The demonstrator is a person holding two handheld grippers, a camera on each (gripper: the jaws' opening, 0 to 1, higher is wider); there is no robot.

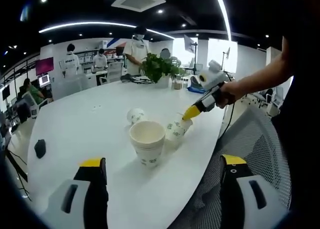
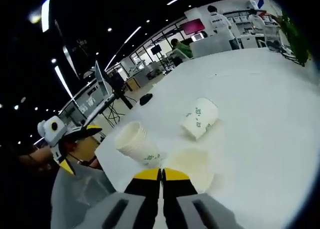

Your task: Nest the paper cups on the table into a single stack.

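Observation:
An upright stack of white paper cups (image 1: 147,145) stands on the white table (image 1: 75,124) just ahead of my left gripper (image 1: 162,165), whose jaws stand wide apart with nothing between them. To its right, a single cup (image 1: 176,129) is tilted, with my right gripper (image 1: 190,112) at its rim. In the right gripper view my right gripper (image 2: 161,175) is shut, pinching the rim of that cup (image 2: 194,165). Another cup (image 2: 200,117) lies on its side farther out, beyond the stack (image 2: 136,141). My left gripper (image 2: 67,139) shows at the left.
A small black object (image 1: 40,148) lies near the table's left edge. A potted plant (image 1: 159,66) and small items stand at the far end. A mesh chair (image 1: 255,139) sits beside the near edge. Several people are in the office behind.

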